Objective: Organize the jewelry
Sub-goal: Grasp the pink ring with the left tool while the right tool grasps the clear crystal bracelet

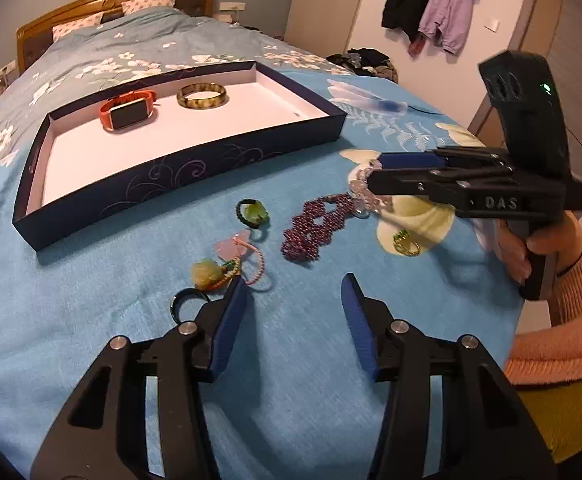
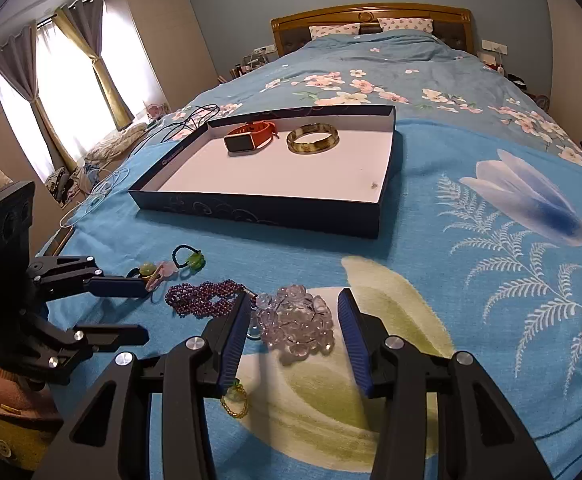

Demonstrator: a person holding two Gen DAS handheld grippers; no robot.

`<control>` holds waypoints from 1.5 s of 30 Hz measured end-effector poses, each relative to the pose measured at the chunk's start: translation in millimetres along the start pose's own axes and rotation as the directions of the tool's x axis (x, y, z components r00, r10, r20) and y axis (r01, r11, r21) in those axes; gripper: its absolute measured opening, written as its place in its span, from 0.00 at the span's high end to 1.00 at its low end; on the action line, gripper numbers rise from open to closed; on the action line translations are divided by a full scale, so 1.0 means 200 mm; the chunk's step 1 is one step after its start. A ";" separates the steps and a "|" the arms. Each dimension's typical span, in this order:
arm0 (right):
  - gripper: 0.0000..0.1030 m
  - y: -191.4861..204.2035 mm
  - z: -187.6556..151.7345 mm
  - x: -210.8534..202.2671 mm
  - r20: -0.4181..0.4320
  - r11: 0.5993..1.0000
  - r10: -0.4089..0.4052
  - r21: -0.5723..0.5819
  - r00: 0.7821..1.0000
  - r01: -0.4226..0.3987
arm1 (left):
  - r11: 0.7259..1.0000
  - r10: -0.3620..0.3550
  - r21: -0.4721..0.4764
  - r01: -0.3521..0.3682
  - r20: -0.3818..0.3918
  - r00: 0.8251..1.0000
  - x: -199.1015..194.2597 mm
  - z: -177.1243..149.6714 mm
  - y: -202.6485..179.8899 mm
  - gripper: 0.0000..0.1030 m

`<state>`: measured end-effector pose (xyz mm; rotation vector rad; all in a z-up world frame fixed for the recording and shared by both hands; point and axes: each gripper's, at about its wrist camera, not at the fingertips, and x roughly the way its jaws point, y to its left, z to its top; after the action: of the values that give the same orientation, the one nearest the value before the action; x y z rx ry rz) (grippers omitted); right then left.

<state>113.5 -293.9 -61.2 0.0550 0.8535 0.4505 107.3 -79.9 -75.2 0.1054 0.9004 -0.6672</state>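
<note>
Nearest my left cam, the left gripper (image 1: 295,292) is hovering w/ its jaws apart over bare blue bedspread (image 1: 91,320), nothing btwn the blue pads; its left finger tip is sitting just beside a black ring (image 1: 179,304) and a yellow-green charm w/ pink cord (image 1: 227,268). Ahead of that I'm seeing a black-cord green charm (image 1: 253,212) and a purple bead bracelet (image 1: 315,226) lying loose on the spread. On the right side I'm watching the right gripper (image 2: 295,308), held by a hand (image 1: 531,248) in a peach sleeve, angling down w/ jaws apart on either side of a clear crystal bead bracelet (image 2: 297,320); pads are flanking it but I can't see them pressing on it, so it's lying on the spread, not clamped. Purple bracelet is touching the crystal one on its left in the right cam. A small gold-and-green ring (image 2: 235,398) is lying just beside the right gripper's left finger, nearer the cam. Further back, the dark blue tray (image 2: 275,216) w/ white floor is resting on the bed, holding an orange smartwatch (image 2: 251,138) and a gold bangle (image 2: 312,139) side by side, apart, nr the far wall. Rest of the jewelry is sitting outside the tray, btwn it and the grippers.
</note>
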 end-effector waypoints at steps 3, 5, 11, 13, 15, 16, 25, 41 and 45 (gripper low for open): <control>0.58 0.00 0.00 0.00 0.002 1.000 0.003 -0.001 1.000 -0.003 | 0.999 0.012 -0.033 -0.012 -0.001 1.000 0.02 0.02 0.04 0.53; 0.58 -0.01 0.00 0.00 0.002 1.000 0.004 0.004 1.000 -0.004 | 0.998 0.015 -0.054 -0.015 -0.003 1.000 0.02 0.04 0.07 0.53; 0.60 -0.02 0.01 0.02 -0.015 1.000 0.003 0.014 1.000 -0.003 | 0.997 0.042 -0.068 -0.042 -0.003 0.999 0.04 0.07 0.10 0.62; 0.64 -0.02 0.02 0.03 -0.026 1.000 0.004 0.015 1.000 -0.004 | 0.996 0.054 -0.069 -0.054 -0.004 0.999 0.05 0.07 0.10 0.70; 0.67 -0.02 0.02 0.05 -0.035 1.000 0.008 0.014 0.999 -0.008 | 0.995 0.064 -0.072 -0.064 -0.005 0.998 0.05 0.08 0.11 0.75; 0.70 -0.02 0.02 0.05 -0.039 1.000 0.006 0.013 0.999 -0.005 | 0.995 0.069 -0.074 -0.069 -0.005 0.998 0.05 0.08 0.12 0.79; 0.85 -0.01 0.01 0.03 -0.024 1.000 0.008 0.013 1.000 -0.008 | 0.994 0.056 -0.096 -0.055 0.011 0.998 0.03 0.07 0.14 0.96; 0.92 0.00 0.07 -0.09 0.075 0.999 0.025 0.022 0.997 -0.026 | 0.991 0.019 -0.131 -0.008 0.089 0.996 -0.08 0.09 0.15 0.97; 0.92 0.02 0.10 -0.12 0.097 0.999 0.027 0.016 0.995 -0.029 | 0.991 0.015 -0.133 0.000 0.110 0.994 -0.12 0.10 0.15 0.97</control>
<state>113.1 -297.3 -29.3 0.1042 0.7624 0.4629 128.9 -50.8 -49.4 -0.0468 0.8342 -0.5983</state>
